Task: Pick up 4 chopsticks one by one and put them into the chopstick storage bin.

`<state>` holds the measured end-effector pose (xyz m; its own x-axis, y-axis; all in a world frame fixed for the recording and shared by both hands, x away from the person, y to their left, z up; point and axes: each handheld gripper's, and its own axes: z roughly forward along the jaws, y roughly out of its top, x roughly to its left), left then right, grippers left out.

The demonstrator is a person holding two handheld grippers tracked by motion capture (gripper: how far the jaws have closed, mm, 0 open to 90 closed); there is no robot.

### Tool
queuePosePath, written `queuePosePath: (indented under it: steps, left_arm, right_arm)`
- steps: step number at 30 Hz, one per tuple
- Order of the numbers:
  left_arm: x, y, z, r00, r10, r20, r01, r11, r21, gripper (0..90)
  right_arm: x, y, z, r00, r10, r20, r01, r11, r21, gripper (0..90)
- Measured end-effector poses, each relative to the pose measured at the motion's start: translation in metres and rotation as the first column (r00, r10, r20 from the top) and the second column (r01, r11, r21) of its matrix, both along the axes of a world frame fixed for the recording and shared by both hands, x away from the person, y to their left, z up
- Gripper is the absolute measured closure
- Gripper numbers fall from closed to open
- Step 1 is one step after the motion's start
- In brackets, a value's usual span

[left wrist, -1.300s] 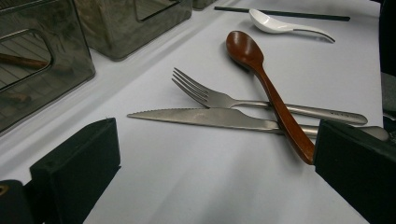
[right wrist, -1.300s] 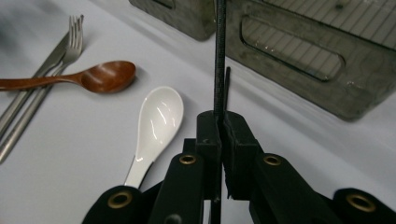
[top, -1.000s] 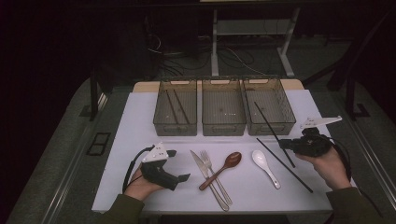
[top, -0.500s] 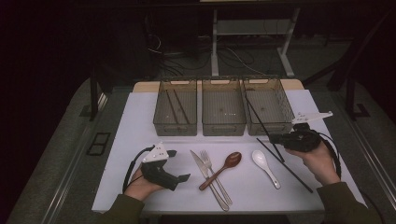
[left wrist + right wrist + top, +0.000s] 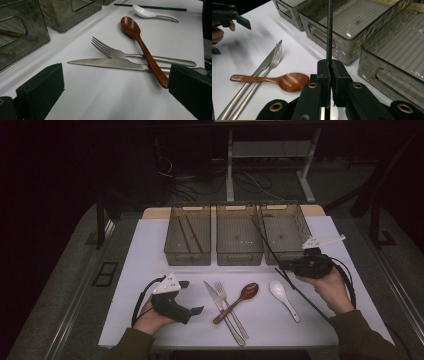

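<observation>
Clamping a black chopstick (image 5: 329, 30), the right hand-held gripper (image 5: 329, 65) points it toward the bins (image 5: 285, 232).

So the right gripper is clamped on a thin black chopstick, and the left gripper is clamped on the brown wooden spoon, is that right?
Not quite. The left gripper is open and holds nothing; the left gripper view shows the brown wooden spoon lying across the steel knife between its parted jaws. The right gripper is indeed clamped on the thin black chopstick.
</observation>
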<state>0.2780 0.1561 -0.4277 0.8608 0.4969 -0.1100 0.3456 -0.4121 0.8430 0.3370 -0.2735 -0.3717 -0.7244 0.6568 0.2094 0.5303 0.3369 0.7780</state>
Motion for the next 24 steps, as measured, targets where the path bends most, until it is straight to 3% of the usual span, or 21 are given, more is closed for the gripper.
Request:
queuePosePath:
  steps: [15, 24]
  left_arm:
    - [0.001, 0.000, 0.000, 1.0000, 0.002, -0.001, -0.002, 1.0000, -0.005, 0.0]
    - [0.001, 0.000, 0.000, 1.0000, 0.000, -0.002, 0.000, 1.0000, -0.007, 0.0]
  right_arm:
    - [0.013, 0.038, 0.013, 0.9986, 0.042, 0.031, -0.043, 0.999, 0.025, 84.9]
    - [0.030, 0.067, 0.022, 0.9973, 0.051, 0.052, -0.053, 0.998, 0.037, 84.9]
